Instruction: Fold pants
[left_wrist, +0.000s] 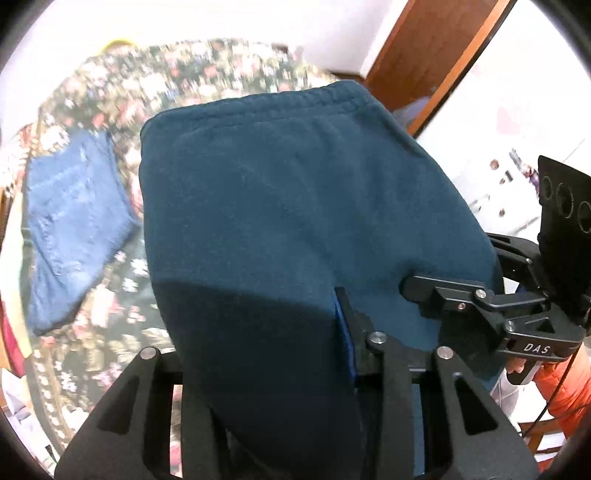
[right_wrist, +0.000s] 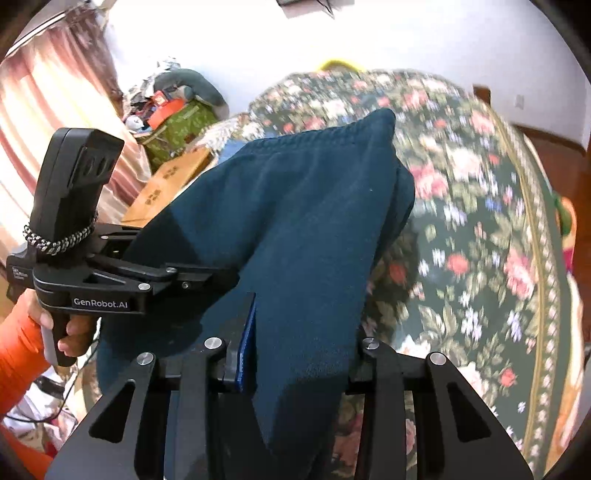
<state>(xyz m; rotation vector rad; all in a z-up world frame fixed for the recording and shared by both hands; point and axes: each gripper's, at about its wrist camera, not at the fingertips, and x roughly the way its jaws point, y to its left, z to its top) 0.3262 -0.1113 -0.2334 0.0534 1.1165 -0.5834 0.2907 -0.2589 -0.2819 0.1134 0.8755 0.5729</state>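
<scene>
Dark teal sweatpants (left_wrist: 295, 184) hang in the air above a floral bedspread (left_wrist: 122, 317), their elastic waistband at the far edge. In the left wrist view my left gripper (left_wrist: 295, 317) is shut on the near part of the cloth. One blue-padded finger (left_wrist: 345, 325) shows and the other is under the fabric. My right gripper (left_wrist: 410, 290) pinches the pants' right edge. In the right wrist view the pants (right_wrist: 314, 221) drape over my right gripper (right_wrist: 291, 328), which is shut on them, and my left gripper (right_wrist: 225, 277) grips their left edge.
Folded blue jeans (left_wrist: 74, 221) lie on the bedspread to the left. A wooden door frame (left_wrist: 436, 55) stands at the back right. Pink curtains (right_wrist: 55, 110), a cardboard box (right_wrist: 166, 184) and a cluttered green bag (right_wrist: 181, 125) sit beyond the bed. A hand in an orange sleeve (right_wrist: 18, 350) holds the left gripper.
</scene>
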